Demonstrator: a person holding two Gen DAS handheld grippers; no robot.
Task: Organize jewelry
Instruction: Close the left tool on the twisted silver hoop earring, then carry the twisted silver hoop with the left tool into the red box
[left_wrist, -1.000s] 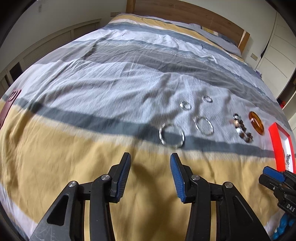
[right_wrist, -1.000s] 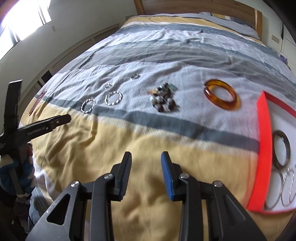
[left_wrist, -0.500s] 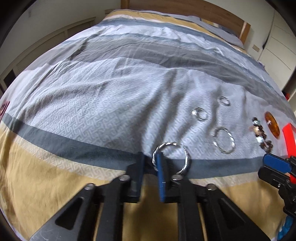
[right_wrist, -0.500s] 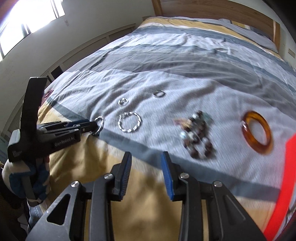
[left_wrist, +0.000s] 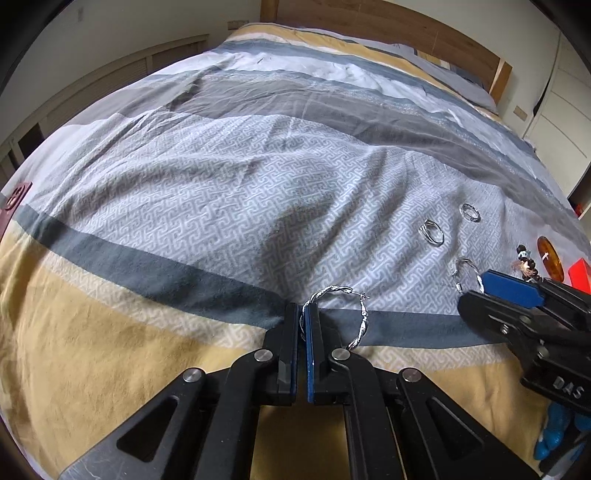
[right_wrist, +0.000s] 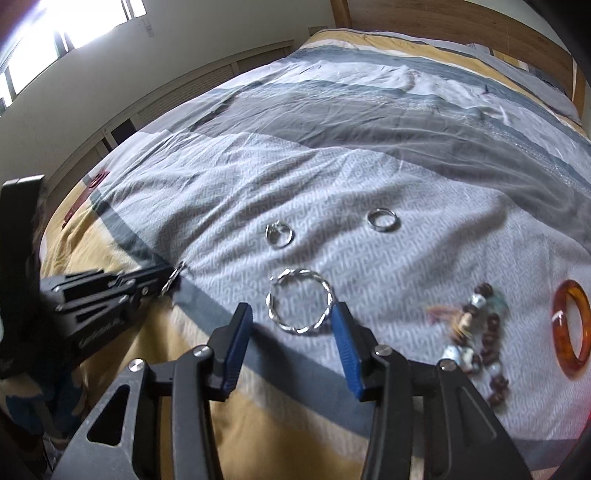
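On the striped bed cover (left_wrist: 207, 206), my left gripper (left_wrist: 302, 321) fingers pinch one twisted silver hoop earring (left_wrist: 360, 317); my right gripper (right_wrist: 291, 325), fingers just opened wide, straddles its twin hoop (right_wrist: 299, 306). Next, I judge: close, lift both.

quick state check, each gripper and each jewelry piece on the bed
left gripper: shut on twisted hoop
right gripper: open, jaws just widened, straddling second twisted hoop
two small rings: lying loose
bead bracelet: heaped, untouched
amber bangle: flat on the bedspread
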